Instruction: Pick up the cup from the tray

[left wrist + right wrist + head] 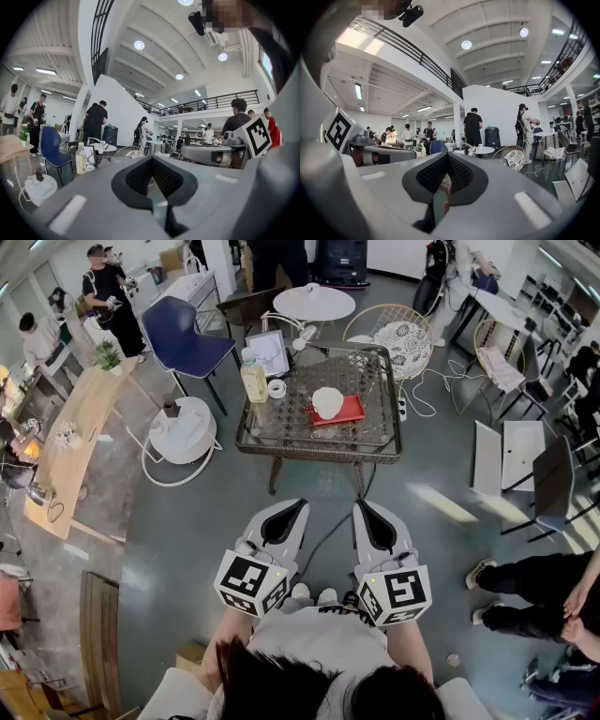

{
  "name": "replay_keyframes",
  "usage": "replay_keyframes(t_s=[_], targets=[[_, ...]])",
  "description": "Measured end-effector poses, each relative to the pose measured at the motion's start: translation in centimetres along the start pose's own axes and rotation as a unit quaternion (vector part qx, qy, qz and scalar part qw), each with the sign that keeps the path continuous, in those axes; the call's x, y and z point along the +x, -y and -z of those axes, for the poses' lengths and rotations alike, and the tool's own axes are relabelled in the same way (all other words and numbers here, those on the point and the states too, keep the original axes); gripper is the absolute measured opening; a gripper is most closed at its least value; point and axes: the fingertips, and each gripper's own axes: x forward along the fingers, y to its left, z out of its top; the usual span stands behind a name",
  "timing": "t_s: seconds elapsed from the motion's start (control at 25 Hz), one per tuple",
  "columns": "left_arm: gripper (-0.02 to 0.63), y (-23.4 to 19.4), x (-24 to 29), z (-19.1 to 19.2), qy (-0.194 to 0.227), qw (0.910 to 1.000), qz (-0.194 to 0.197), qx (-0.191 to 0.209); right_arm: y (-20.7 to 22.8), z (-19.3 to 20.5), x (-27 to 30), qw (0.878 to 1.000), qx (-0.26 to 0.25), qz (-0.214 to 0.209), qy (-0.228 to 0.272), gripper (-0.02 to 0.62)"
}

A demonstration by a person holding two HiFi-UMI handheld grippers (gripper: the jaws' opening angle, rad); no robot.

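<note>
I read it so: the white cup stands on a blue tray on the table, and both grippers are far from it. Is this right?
Not quite. The tray is red, not blue; the head view shows it. The rest holds: the white cup stands on it on the table, and the left gripper and right gripper are far from it.

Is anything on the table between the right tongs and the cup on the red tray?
Nothing visible does. The cup sits on the red tray; the tabletop in front of it is bare toward the right tongs. The bottle stands off to the left.
</note>
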Motion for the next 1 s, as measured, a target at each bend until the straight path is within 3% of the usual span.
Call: replay_keyframes(t_s=[0.44, 0.64, 0.84, 0.92, 1.0], targets=[[0.0, 0.4, 0.2, -0.6, 0.005, 1.0, 0.001, -0.007, 0.4, 0.0, -0.4, 1.0, -0.004, 0.003, -0.006, 0.023], [0.0, 0.4, 0.3, -0.1, 0.006, 0.9992, 0.007, -0.038, 0.6, 0.3, -0.4, 1.0, -0.001, 0.005, -0.007, 0.023], [0.002, 0.6, 0.5, 0.5, -0.02, 0.9996, 0.007, -0.016, 0.8, 0.1, -0.3, 0.999, 0.038, -0.021, 0.0, 0.025], [0.006, 0.9, 0.7, 0.6, -0.028, 0.9994, 0.013, -0.016, 0.4, 0.4, -0.2, 0.999, 0.015, -0.043, -0.012, 0.047], [0.042, 0.9, 0.8, 0.6, -0.029, 0.9993, 0.01, -0.02, 0.1, 0.5, -0.3, 0.998, -0.006, -0.064, -0.019, 0.128]])
